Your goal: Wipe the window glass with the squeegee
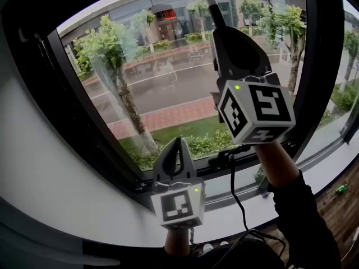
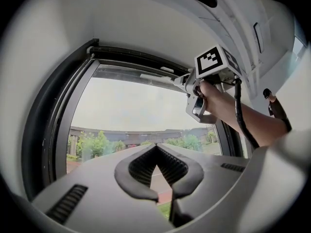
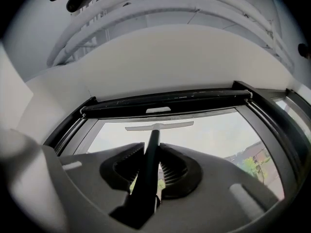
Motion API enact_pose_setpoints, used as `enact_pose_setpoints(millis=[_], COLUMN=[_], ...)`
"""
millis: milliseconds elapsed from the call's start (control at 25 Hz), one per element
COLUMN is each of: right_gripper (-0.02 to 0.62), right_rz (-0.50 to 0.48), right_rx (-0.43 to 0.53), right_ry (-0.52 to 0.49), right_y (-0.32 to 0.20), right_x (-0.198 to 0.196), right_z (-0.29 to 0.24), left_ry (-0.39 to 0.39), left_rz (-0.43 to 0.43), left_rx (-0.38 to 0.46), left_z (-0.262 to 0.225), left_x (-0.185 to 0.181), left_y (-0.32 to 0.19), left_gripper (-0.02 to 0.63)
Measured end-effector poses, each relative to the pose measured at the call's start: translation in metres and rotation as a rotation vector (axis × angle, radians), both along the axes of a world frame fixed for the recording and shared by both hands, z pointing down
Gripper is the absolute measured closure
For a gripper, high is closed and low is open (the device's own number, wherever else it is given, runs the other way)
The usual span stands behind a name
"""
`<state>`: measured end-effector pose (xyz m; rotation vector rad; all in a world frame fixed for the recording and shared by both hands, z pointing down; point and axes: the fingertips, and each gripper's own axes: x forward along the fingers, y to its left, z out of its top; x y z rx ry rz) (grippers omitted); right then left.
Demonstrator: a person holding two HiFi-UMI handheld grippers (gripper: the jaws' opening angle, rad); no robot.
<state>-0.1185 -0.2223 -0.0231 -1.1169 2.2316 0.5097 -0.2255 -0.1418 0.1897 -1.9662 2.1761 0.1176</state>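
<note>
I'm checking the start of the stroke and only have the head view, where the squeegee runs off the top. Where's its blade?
Observer: The blade sits level high on the glass, just under the top frame.
Operator: Is the right gripper shut on it?
Observer: Yes, the right gripper is shut on the handle, which runs between its fingers.
Operator: And the left?
Observer: The left gripper is shut, with nothing in it.

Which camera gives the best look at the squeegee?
The right gripper view: the squeegee shows whole, handle clamped in the jaws, blade at the top of the window glass. The head view catches only a piece of handle; the left gripper view shows it thin, from the side.
</note>
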Motion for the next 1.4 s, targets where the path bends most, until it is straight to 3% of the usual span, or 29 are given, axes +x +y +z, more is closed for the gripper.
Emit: enact_pose_setpoints(millis=[240,520,920,1080,1400], right_gripper=[0.5,0.5,0.5,0.5,0.499], right_rz=[0.015,0.027,0.044,0.043,0.054], right_rx=[0.006,0.001,-0.002,-0.002,0.006], right_ry=[0.007,0.021,0.031,0.036,0.042], right_y=[-0.007,-0.008,-0.008,-0.007,-0.008], right_x=[-0.001,-0.002,-0.004,-0.003,-0.004], right_z=[0.002,0.005,0.006,0.006,0.01], left_ry=[-0.088,-0.184,-0.307,-0.339,-0.329], left_rz=[-0.001,0.021,-0.017,-0.009,-0.003], left_rx=[0.049,0.266,0.496,0.509,0.515], left_z=[-0.051,-0.148,-0.2,-0.204,-0.196], left_x=[-0.011,-0.006,0.005,0.01,0.008], left_y=[-0.021,-0.014,-0.007,-0.009,-0.011], left_gripper=[0.606,0.606,0.606,0.606,0.606])
